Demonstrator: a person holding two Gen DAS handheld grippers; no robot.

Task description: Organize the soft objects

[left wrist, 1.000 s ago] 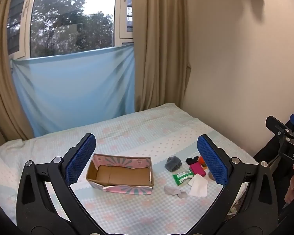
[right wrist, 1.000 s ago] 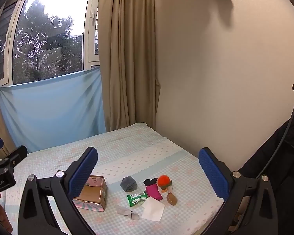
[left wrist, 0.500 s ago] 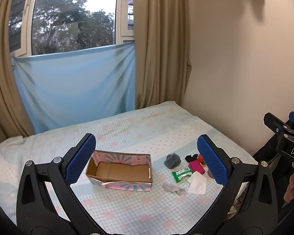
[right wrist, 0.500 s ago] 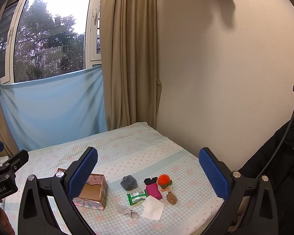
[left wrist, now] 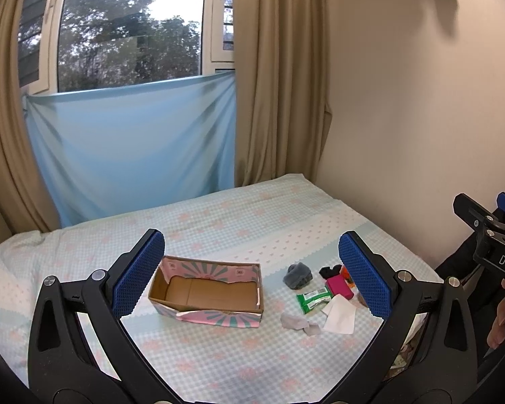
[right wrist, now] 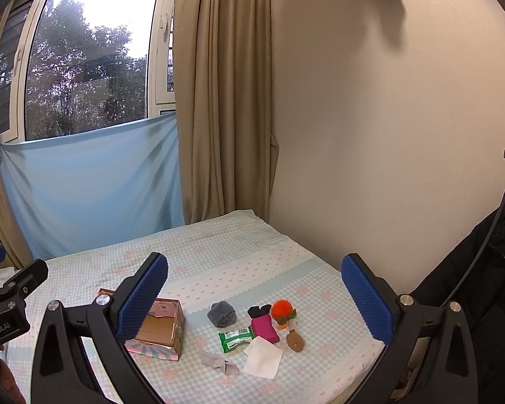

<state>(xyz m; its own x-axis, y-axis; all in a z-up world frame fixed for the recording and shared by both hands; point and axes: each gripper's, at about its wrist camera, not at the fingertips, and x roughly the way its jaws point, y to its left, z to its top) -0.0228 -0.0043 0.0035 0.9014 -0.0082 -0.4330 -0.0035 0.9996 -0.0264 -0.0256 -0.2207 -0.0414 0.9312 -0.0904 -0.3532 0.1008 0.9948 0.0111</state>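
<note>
Two handheld tools hover above a bed, each spread wide with nothing between its blue-padded fingers: the left tool (left wrist: 252,276) frames an open box, the right tool (right wrist: 254,303) frames a scatter of small items.

Nearest on the bed's checked pale-blue and pink floral coverlet (right wrist: 252,252) lie a crumpled scrap of grey fabric (right wrist: 219,363) and, just to its right, a flat white square of cloth or paper (right wrist: 263,358). Just beyond them sit a green-and-white crinkled packet (right wrist: 235,336), a magenta block-shaped pouch (right wrist: 265,328) touching its right end, and a small brown plush toy (right wrist: 295,340) farther right. Behind these rest a dark grey fuzzy bundle (right wrist: 221,313), a small black fabric piece (right wrist: 259,310) and an orange pom-pom toy with green trim (right wrist: 282,309).

The soft items cluster at the near right of the bed, well apart from its far edge. To their left stands an open-topped cardboard box with pink-and-teal patterned sides (left wrist: 208,294), its brown interior bare.

Beyond the bed, a light-blue sheet (left wrist: 131,148) hangs across the lower part of a window (left wrist: 128,30) showing trees and bright sky. Beige curtains (right wrist: 222,101) fall on the window's right, meeting a plain cream wall (right wrist: 387,134). A dark coat (right wrist: 488,269) hangs at the far right.
</note>
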